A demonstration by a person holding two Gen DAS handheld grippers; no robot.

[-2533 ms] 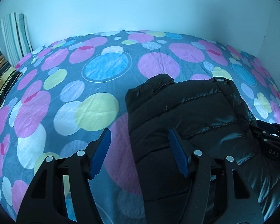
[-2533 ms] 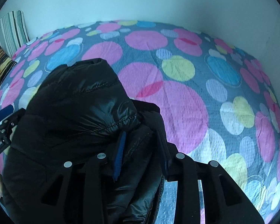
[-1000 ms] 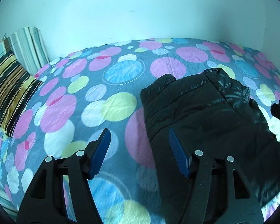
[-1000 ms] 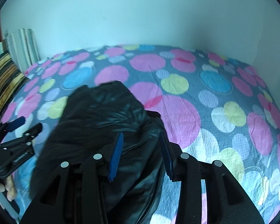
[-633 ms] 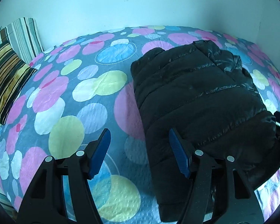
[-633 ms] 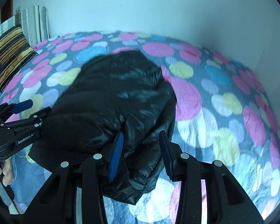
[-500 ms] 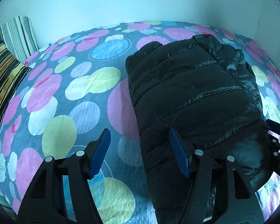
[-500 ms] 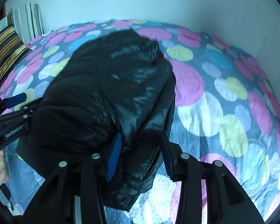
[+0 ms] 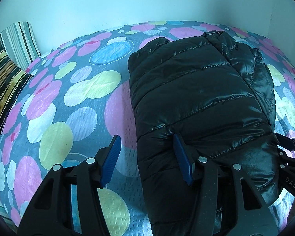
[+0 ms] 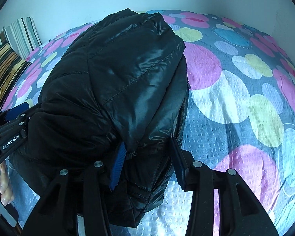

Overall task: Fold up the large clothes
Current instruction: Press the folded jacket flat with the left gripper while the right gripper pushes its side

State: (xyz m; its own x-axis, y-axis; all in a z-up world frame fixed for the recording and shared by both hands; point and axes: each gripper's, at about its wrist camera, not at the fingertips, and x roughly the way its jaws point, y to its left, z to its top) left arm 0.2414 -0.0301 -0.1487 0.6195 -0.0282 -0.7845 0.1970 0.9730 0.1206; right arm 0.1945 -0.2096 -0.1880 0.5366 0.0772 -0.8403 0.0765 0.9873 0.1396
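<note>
Jacket position is differing from half a second ago: the black padded bundle is now filling more of both views, and in the right wrist view its far end is rising across the line where bed meets wall. Left gripper is standing low over the near edge of the bed, its blue pads wide apart; the right-hand pad is pressing into the jacket's left flank, while the other pad is hanging over bare spotted cover, so nothing is being clamped. Right gripper is reaching in at the jacket's near right corner, its fingers straddling a fold of the zip edge. Whether those pads are actually pinching the fabric cannot be told, as the cloth is bulging over them.

Jacket is lying folded toward the bed's near right part, with the collar end pointing at the far edge. Its near hem is being cut off behind both gripper frames. Striped pillows are resting at the far left corner, partly cropped by the lens rim.
</note>
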